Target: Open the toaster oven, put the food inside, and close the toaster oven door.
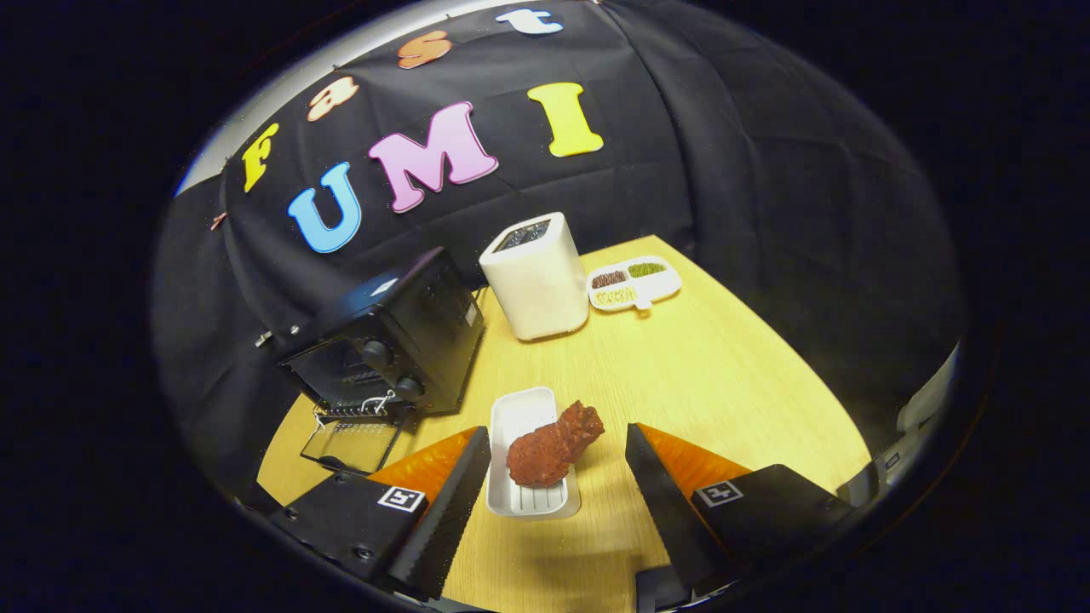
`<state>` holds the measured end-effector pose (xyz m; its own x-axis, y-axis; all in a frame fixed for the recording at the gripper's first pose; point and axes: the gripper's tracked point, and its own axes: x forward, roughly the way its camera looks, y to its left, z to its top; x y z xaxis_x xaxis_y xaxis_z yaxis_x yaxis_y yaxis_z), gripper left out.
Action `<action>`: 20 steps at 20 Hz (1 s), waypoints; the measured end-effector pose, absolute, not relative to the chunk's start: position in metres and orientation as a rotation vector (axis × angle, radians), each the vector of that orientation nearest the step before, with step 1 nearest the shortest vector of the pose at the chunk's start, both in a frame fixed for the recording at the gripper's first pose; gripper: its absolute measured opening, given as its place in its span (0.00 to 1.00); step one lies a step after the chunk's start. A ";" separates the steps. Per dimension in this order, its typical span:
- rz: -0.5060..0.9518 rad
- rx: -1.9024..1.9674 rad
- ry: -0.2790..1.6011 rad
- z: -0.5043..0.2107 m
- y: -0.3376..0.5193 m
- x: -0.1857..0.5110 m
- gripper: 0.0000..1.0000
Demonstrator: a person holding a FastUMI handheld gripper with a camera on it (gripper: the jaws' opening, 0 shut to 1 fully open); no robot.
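The gripper [558, 464] has its fingers spread, empty, flanking the drumstick [553, 444] on its tray [521, 409]. It looks light, rigid and rough (likely non-slip); grasp the thick middle.

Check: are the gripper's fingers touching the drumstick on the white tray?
Apart. In the gripper view the open gripper straddles the drumstick on its white tray; bare tray and table show between it and each finger.

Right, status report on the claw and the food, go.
Claw open, straddling white tray. Food on tray, between the fingers, not gripped. Toaster oven door already down. Path looks unobstructed.
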<state>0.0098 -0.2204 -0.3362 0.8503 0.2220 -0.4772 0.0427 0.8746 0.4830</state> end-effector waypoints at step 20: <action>0.087 0.710 0.658 -0.343 -0.204 0.044 0.14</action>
